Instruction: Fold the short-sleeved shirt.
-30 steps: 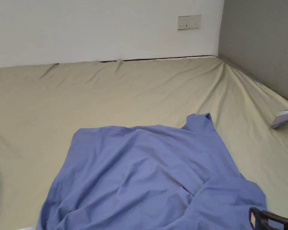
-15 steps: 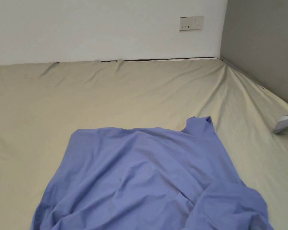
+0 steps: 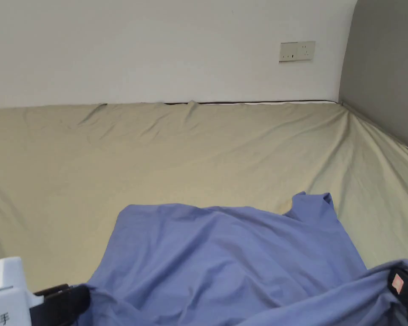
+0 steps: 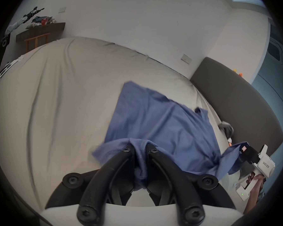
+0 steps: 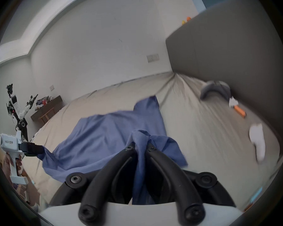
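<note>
Left gripper view shows the left gripper point(image 4: 140, 148) with both jaws pressed together on a bunched fold of the blue shirt point(image 4: 162, 123); cloth fills the gap between them and hangs down behind the tips. Right gripper view shows the right gripper point(image 5: 140, 145) clamped the same way on another bunch of the shirt's near edge, the fabric rising in a small peak above the jaw tips.

Outward from the two grips, the near edge of the shirt is lifted and pulled taut between the grippers, while the rest lies rumpled on the bed sheet point(image 3: 199, 148). In the head view the far part of the shirt spreads toward the wall, with a small flap standing up at its far right corner, and the left gripper point(image 3: 77, 297) and right gripper point(image 3: 400, 284) sit at the shirt's near left and near right.

The step in hand looks like spreading and flattening, not yet folding: no fold is made. The next move likely calls for keeping both grips firm, drawing the edge out evenly to smooth the wrinkles, then laying it flat on the sheet. A white object point(image 5: 257, 141) lies right of the shirt, apart from it.
</note>
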Demonstrator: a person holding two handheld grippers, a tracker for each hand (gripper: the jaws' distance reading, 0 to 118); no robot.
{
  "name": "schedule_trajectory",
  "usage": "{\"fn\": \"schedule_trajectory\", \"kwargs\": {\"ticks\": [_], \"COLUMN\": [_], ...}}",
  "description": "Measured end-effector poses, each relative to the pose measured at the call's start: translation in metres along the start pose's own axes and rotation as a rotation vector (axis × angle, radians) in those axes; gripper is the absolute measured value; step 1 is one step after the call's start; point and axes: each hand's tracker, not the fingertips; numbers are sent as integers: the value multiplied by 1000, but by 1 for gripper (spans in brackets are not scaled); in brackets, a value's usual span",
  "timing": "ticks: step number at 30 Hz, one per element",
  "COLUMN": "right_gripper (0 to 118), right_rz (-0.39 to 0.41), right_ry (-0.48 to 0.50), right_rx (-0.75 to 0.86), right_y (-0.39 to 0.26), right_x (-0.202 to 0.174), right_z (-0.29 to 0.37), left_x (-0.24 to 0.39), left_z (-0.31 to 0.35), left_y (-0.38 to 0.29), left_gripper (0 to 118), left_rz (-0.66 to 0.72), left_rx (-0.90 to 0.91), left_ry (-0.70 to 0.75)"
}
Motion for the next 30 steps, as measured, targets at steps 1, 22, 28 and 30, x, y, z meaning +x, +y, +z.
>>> {"fn": "schedule_trajectory", "kwargs": {"ticks": [1, 22, 28, 30], "right_gripper": [7, 112, 0, 0], "right_rz": [-14, 211, 144, 83], "right_ry": [-1, -33, 100, 121], "right_rx": [-12, 95, 115, 83], "right_y": [7, 14, -25, -36], "right_x": [4, -49, -66, -65], "right_z": [-16, 7, 39, 38], "left_x": [-1, 10, -15, -22], "left_z": [-10, 24, 18, 8], "left_y": [10, 9, -31, -37], "left_gripper": [10, 112, 0, 0], "left_rz": [6, -107, -35, -37], "left_rx": [12, 76, -78, -68], "left_ry": [22, 13, 57, 58]}}
